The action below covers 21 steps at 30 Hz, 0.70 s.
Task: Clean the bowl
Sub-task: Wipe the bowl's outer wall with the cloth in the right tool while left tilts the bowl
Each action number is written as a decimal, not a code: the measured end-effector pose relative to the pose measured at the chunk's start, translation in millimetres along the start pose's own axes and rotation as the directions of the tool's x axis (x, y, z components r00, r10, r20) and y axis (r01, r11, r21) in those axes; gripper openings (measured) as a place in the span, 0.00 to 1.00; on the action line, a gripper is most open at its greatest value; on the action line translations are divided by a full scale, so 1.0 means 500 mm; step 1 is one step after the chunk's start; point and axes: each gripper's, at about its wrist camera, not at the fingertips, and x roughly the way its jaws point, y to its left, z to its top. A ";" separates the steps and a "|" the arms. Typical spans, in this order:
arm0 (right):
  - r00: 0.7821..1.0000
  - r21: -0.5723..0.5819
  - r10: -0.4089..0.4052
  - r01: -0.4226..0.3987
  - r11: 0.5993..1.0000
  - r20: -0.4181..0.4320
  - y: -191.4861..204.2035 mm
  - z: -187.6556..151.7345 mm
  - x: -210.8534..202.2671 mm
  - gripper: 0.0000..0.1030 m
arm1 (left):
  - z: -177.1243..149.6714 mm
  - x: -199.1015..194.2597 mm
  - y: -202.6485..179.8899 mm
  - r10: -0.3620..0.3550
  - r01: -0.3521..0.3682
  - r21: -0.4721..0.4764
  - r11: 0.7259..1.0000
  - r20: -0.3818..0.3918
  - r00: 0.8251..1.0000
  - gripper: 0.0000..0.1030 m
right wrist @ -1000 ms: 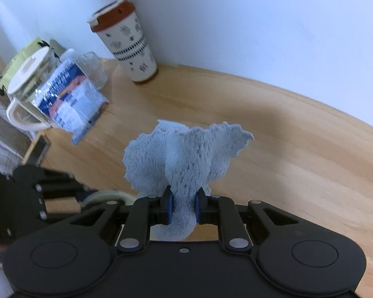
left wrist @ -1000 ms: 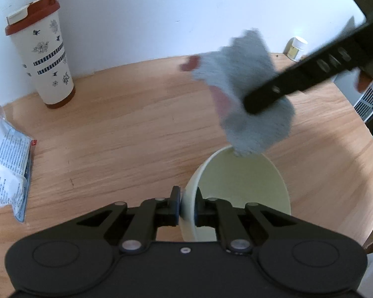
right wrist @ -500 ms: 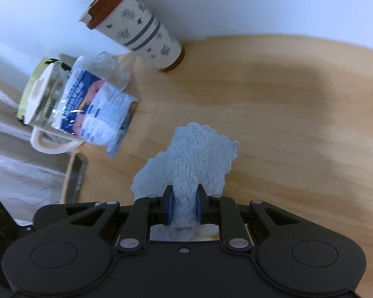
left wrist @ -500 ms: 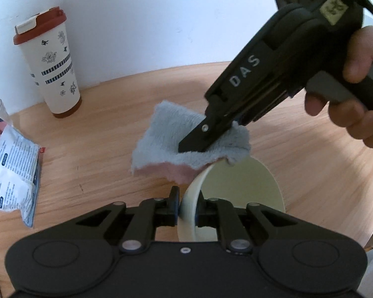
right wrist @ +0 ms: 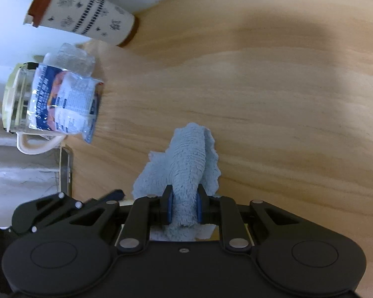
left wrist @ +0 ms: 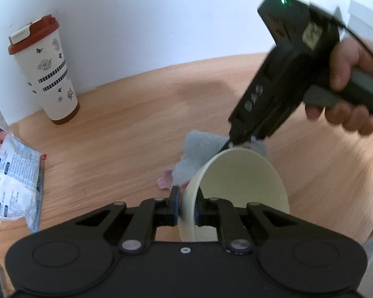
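Both grippers are clenched. On the left, the left gripper (left wrist: 186, 207) pinches the near rim of the pale cream bowl (left wrist: 238, 191), one finger inside the wall and one outside. That tips the bowl up on edge over the wooden table (left wrist: 112, 144), with its mouth turned to the right. Just beyond the far rim, the right gripper (right wrist: 182, 207) grasps a bunched grey-blue fleece cloth (right wrist: 186, 168). The person's hand (left wrist: 345, 87) on its handle shows at the far right.

From the left wrist view the cloth drapes outside the bowl's far edge, not inside it, with a pink patch showing low on the left. Whether it rests on the table I cannot tell.

The main risk is the thin grip on the rim. If the cloth catches the far edge as it comes over, the push could twist the bowl between the pads or lever it out altogether.

A hard wipe against the tilted wall could do the same. The patterned tumbler with a red lid (left wrist: 47, 74) and the foil snack packet (left wrist: 15, 183) stand well apart on the left, out of harm's way.
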 end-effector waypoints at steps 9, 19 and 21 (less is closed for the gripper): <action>0.999 -0.139 0.039 -0.034 0.990 0.034 0.112 0.019 -0.001 0.21 | -0.015 -0.001 0.024 -0.006 0.005 -0.022 1.000 -0.031 1.000 0.12; 0.998 -0.107 -0.027 0.021 0.994 -0.048 0.044 -0.004 0.008 0.21 | -0.042 0.005 0.058 0.005 -0.008 -0.068 0.998 -0.052 0.999 0.13; 0.997 -0.101 -0.034 0.027 0.995 -0.070 0.028 -0.018 0.010 0.21 | -0.045 0.009 0.067 -0.002 -0.004 -0.091 0.996 -0.061 0.998 0.13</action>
